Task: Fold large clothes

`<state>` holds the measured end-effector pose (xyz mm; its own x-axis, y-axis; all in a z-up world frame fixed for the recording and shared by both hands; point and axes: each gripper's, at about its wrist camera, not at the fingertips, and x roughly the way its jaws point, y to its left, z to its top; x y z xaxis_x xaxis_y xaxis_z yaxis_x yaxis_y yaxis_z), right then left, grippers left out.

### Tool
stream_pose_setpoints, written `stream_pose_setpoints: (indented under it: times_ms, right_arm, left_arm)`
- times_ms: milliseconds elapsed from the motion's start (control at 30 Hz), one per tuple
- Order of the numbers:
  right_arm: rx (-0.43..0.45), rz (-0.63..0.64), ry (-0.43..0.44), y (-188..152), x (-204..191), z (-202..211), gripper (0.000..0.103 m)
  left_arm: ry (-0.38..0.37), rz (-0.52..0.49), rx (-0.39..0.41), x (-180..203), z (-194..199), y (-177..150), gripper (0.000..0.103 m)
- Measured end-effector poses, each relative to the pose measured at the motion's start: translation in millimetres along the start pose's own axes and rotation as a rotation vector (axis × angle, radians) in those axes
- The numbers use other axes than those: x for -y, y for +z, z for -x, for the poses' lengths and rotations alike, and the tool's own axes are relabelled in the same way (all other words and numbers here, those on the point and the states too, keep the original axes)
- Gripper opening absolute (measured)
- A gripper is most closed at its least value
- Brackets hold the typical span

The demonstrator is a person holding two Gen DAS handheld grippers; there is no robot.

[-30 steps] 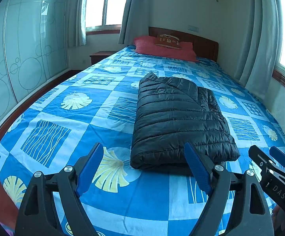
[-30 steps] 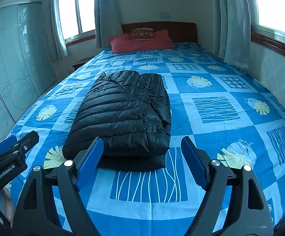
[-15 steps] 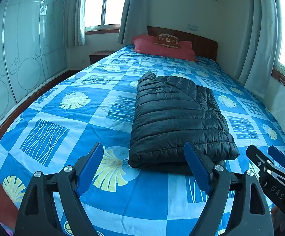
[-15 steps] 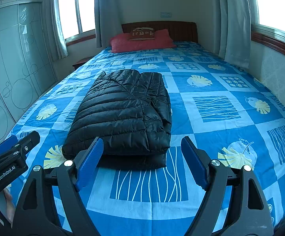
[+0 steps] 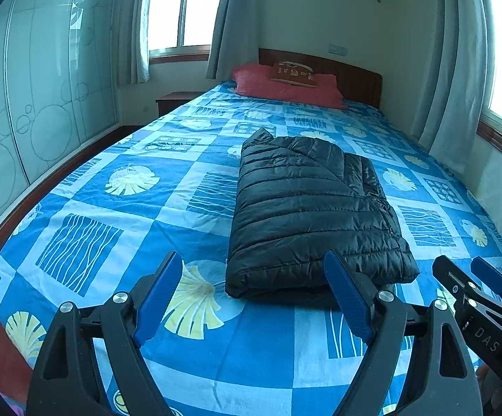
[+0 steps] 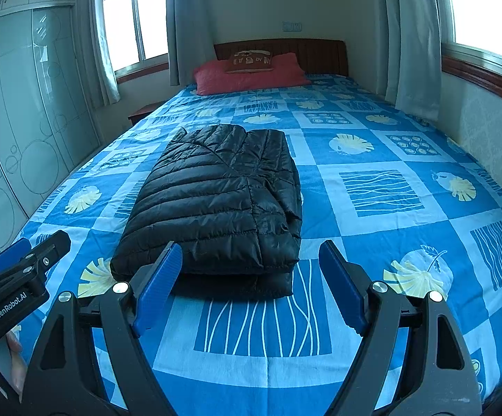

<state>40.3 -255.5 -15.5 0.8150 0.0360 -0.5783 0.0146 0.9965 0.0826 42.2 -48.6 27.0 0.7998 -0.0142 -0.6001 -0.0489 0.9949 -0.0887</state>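
Hovering with both jaws spread and empty: left gripper (image 5: 252, 298), right gripper (image 6: 249, 287). Lying folded mid-frame on the bed (image 5: 119, 208): black puffer jacket (image 5: 309, 208). Likely finishing; next, perhaps pinching the near edge for a final fold.

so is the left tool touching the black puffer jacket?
Apart. In the left wrist view the left tool hangs open short of the folded black puffer jacket, with blue bedsheet visible between its pads and the jacket's near edge.

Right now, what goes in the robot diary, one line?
black puffer jacket: folded on bed | left gripper: open, empty | right gripper: open, empty
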Motion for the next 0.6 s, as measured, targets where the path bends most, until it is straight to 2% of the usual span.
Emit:
stream_pose_setpoints:
  times_ms: [600]
  right_arm:
    - [0.001, 0.000, 0.001, 0.6, 1.2, 0.4, 0.081]
  left_arm:
    - [0.001, -0.032, 0.028, 5.2, 5.6, 1.5, 0.083]
